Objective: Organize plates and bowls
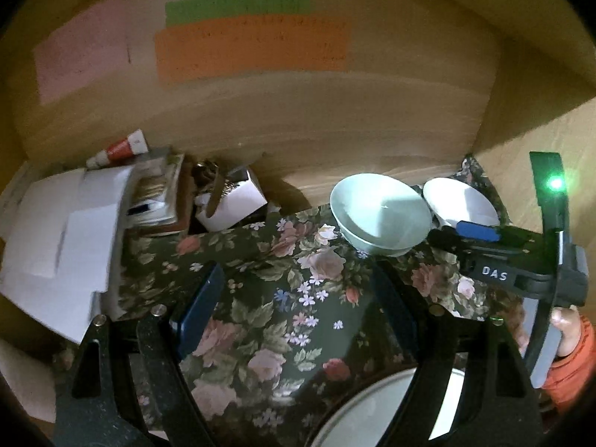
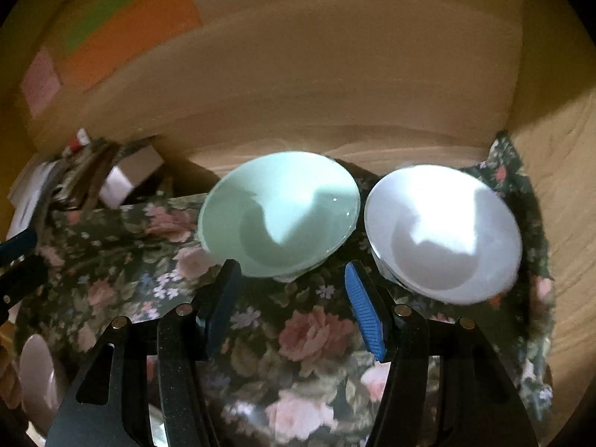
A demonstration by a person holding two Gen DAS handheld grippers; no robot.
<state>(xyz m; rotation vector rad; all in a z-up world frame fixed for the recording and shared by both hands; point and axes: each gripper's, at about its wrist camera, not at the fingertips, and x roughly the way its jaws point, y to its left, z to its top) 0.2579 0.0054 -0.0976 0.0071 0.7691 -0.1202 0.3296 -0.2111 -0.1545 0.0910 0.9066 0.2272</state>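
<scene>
A pale green bowl [image 2: 279, 212] and a white bowl [image 2: 443, 234] stand side by side on a dark floral cloth [image 2: 298, 335], near the wooden back wall. My right gripper [image 2: 292, 298] is open and empty, just in front of the gap between the bowls. In the left wrist view the green bowl [image 1: 380, 212] and white bowl [image 1: 462, 201] sit far right, with the right gripper [image 1: 476, 234] beside them. My left gripper [image 1: 294, 316] is open and empty over the cloth [image 1: 268, 298]. A white plate rim [image 1: 372, 406] shows below it.
A pile of white papers [image 1: 63, 246], books [image 1: 160, 193], a small white box [image 1: 234, 201] and a red-and-white tube [image 1: 123, 147] crowd the left. Coloured paper sheets [image 1: 253, 44] hang on the wooden wall. Another pale dish [image 2: 37, 383] sits at lower left.
</scene>
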